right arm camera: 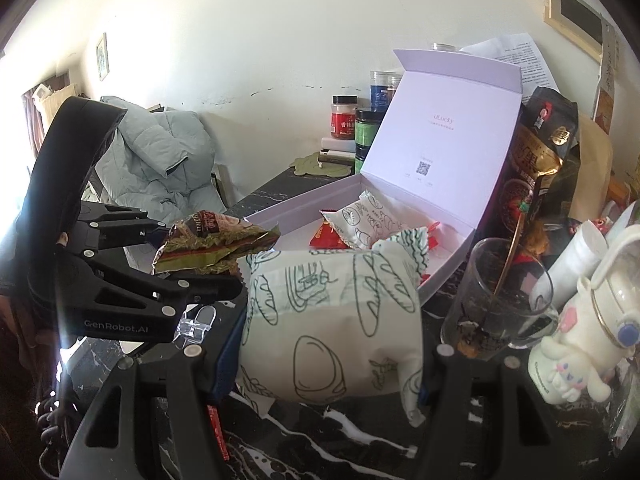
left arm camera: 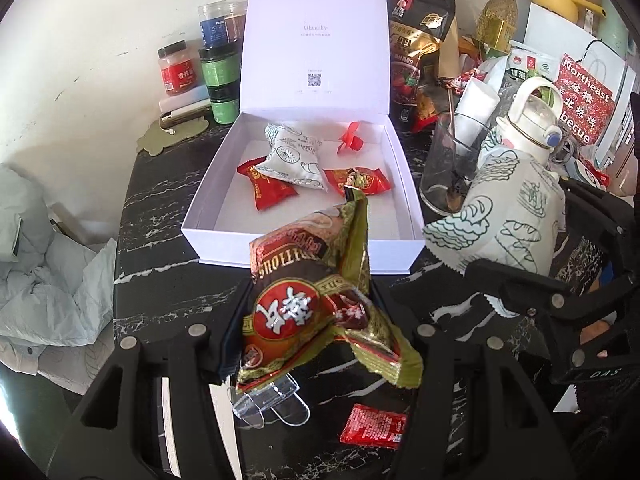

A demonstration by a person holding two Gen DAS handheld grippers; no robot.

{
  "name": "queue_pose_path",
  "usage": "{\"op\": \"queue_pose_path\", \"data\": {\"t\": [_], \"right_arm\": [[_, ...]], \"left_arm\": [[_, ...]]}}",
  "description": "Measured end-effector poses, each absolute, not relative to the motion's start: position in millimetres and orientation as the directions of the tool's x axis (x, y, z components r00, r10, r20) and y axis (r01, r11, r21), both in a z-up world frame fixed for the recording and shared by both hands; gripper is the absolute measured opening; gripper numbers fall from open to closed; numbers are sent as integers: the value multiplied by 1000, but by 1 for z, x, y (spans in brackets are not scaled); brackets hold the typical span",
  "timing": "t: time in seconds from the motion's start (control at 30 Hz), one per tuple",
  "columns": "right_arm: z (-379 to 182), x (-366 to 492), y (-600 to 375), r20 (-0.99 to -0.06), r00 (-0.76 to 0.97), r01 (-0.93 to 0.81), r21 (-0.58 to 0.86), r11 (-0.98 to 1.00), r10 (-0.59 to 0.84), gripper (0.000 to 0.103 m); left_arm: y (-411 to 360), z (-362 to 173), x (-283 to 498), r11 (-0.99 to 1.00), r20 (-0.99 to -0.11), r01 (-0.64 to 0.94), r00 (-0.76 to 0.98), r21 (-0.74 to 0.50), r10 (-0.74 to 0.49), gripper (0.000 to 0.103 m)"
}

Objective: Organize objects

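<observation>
My left gripper [left arm camera: 308,316] is black, and the snack packet [left arm camera: 316,312] in it is olive-gold and brown with a red oval bearing white characters. My right gripper [right arm camera: 328,344], black too, carries a white pouch [right arm camera: 332,320] printed with dark green line drawings of bread. The open box [left arm camera: 404,184] is plain white; inside lie two red sweets [left arm camera: 268,188] and another white pouch with green drawings [left arm camera: 294,156]. The tabletop [left arm camera: 160,220] is black marble with white veins.

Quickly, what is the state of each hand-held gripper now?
Left hand-held gripper: closed on the green-gold snack packet.
Right hand-held gripper: closed on the white bread packet.
</observation>
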State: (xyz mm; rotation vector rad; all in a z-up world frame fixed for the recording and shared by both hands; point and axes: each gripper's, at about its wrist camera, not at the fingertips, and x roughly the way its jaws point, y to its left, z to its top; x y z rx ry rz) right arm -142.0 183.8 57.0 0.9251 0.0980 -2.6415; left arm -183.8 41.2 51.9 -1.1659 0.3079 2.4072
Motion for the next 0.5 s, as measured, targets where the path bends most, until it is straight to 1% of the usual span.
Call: {"op": "queue_pose_path", "data": {"t": [0.17,0.5], "right_arm": [[62,-163,183,-609,-739,339,35,-940,-289,67],[72,-211,193,-599,-759,309,14,-951,-255,67]], "left_arm": [[45,57,-200,-883,-772,-469,-569,21,284,55],[49,62,-239,-912,-741,-397,-642,102,196,55]]}}
